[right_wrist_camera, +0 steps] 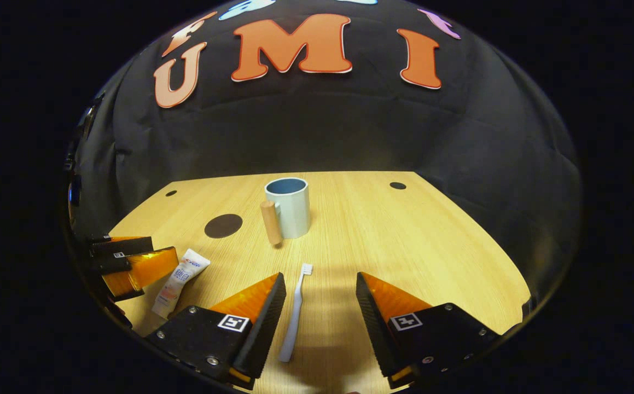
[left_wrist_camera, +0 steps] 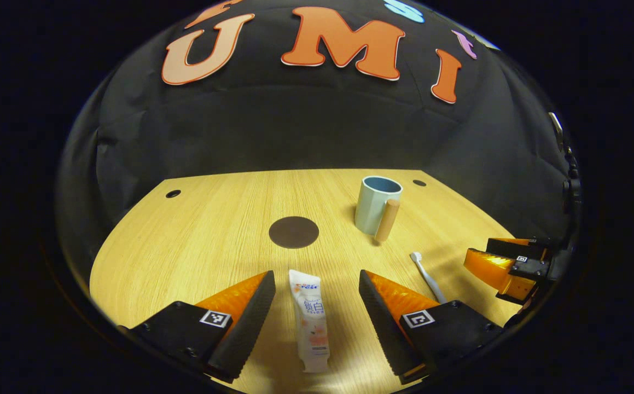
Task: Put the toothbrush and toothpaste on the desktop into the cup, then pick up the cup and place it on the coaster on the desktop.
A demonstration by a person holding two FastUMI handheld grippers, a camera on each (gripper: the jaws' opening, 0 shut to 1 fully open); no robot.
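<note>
- The left gripper (left_wrist_camera: 317,295) is open, its 2 fingers on each side of the toothpaste (left_wrist_camera: 311,323).
- The toothbrush (left_wrist_camera: 427,276) lies to the right on the desktop (left_wrist_camera: 196,241).
- The cup (left_wrist_camera: 377,205) stands farther back, near the round dark coaster (left_wrist_camera: 294,232).
- The right gripper (left_wrist_camera: 505,265) is at the right edge.

My light comes from above and falls warm on the desktop (left_wrist_camera: 213,235), while the cloth wall behind stays dim. Ahead of my left gripper (left_wrist_camera: 317,306) the cup (left_wrist_camera: 377,205) throws a soft shadow. Between the fingers of my right gripper (right_wrist_camera: 319,312) a broad faint shadow crosses the wood. Both views are sharp at centre, and the desk edges bow near the rim.
</note>
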